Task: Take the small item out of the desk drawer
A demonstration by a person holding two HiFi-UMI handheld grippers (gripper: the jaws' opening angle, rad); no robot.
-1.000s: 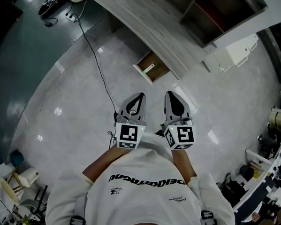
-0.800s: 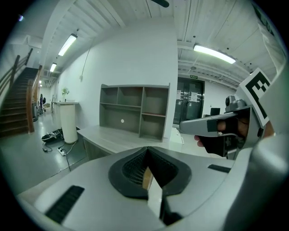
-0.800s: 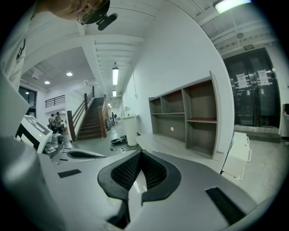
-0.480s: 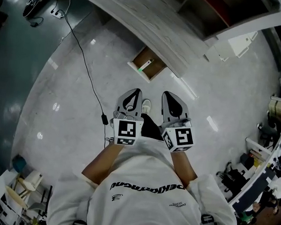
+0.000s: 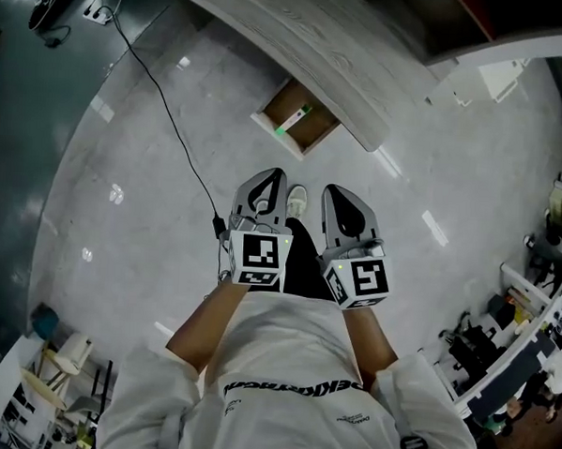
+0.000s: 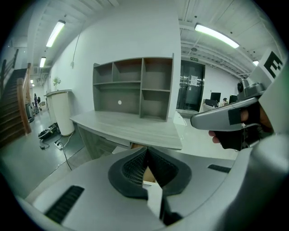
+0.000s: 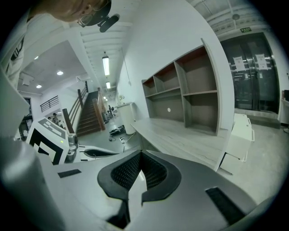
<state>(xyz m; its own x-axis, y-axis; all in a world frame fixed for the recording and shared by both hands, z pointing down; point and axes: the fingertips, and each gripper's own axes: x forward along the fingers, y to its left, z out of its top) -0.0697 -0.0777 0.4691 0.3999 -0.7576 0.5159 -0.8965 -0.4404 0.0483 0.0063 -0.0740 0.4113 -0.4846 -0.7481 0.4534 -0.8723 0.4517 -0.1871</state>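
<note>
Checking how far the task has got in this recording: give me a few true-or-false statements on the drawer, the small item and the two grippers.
1. The desk drawer stands open. True.
2. The left gripper holds the small item. False: its jaws are together on nothing, and the item lies in the drawer.
3. Both grippers are held side by side in front of the person, short of the desk. True.
4. The right gripper has its jaws wide apart. False: they are together, with nothing between them.
5. A cable runs across the floor. True.
</note>
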